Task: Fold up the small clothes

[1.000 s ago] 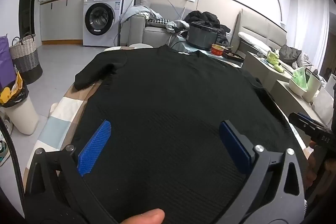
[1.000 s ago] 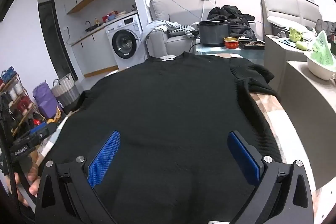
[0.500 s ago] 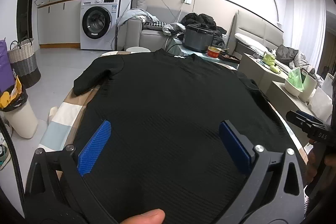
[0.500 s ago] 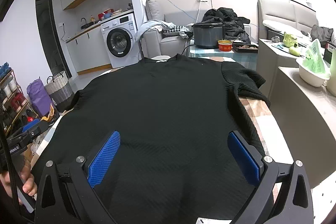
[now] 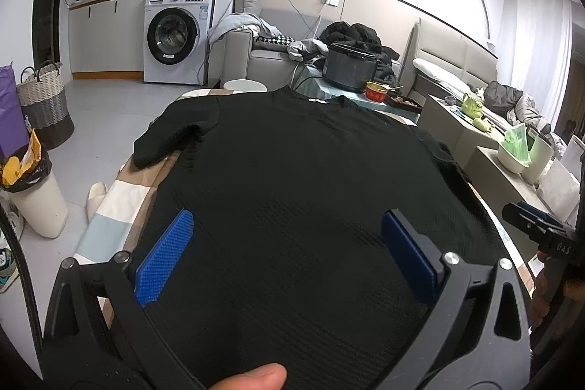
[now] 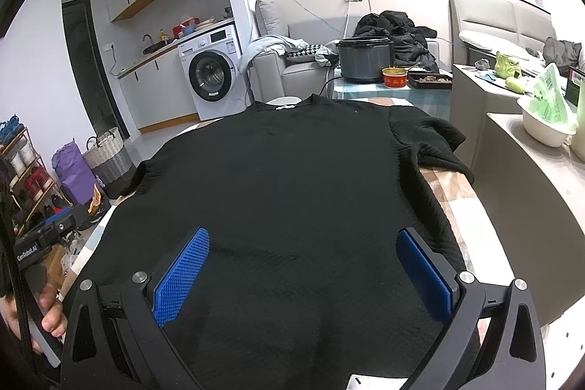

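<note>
Both cameras have tipped slightly; black top stays flat on the tabletop. Left hand-held gripper and right hand-held gripper hover released over the near hem. Folding looks unstarted, so next probably grab a sleeve.

The black shirt is matt ribbed knit cloth; each claw's pads are blue, nubbed rubbery plastic.
</note>
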